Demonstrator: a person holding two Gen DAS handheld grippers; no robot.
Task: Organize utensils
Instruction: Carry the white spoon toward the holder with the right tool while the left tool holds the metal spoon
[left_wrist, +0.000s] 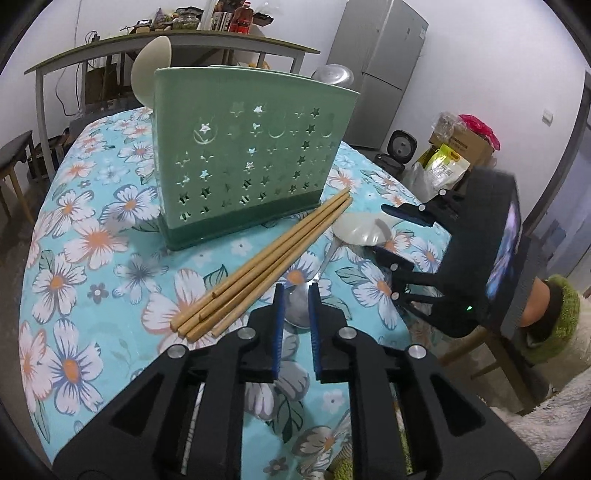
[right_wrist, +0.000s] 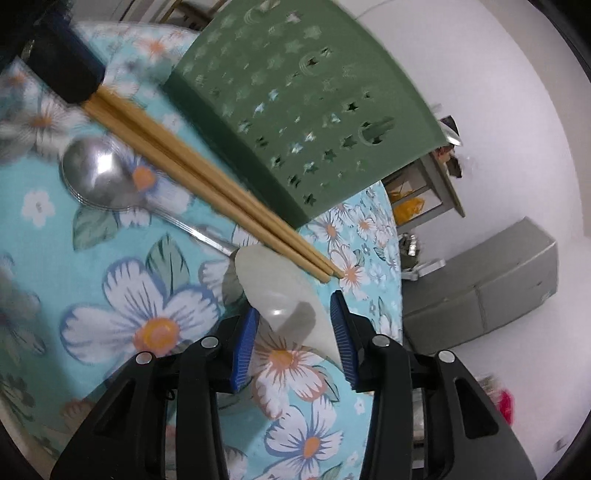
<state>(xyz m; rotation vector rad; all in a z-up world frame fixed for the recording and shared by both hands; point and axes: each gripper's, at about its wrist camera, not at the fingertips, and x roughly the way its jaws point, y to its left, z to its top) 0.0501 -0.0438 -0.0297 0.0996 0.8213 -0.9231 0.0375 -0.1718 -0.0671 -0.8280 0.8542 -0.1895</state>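
Observation:
A green utensil holder (left_wrist: 240, 155) (right_wrist: 295, 110) with star cut-outs stands on the table, and one white spoon (left_wrist: 151, 70) sticks out of its left end. In front of it lie several wooden chopsticks (left_wrist: 266, 266) (right_wrist: 207, 177) in a bundle. A metal spoon (left_wrist: 295, 310) (right_wrist: 96, 177) lies beside them. My left gripper (left_wrist: 296, 295) hovers over its bowl with the jaws a little apart, holding nothing. My right gripper (right_wrist: 294, 304) (left_wrist: 378, 229) is shut on a second white spoon (right_wrist: 284, 295) (left_wrist: 360, 230) lying at the table's right edge.
The round table has a blue floral cloth (left_wrist: 92, 229). Behind it stand a long table with bottles (left_wrist: 177, 40) and a grey fridge (left_wrist: 380, 66). Boxes and bags (left_wrist: 461, 147) sit on the floor at right. A person's green sleeve (left_wrist: 561, 306) shows behind the right gripper.

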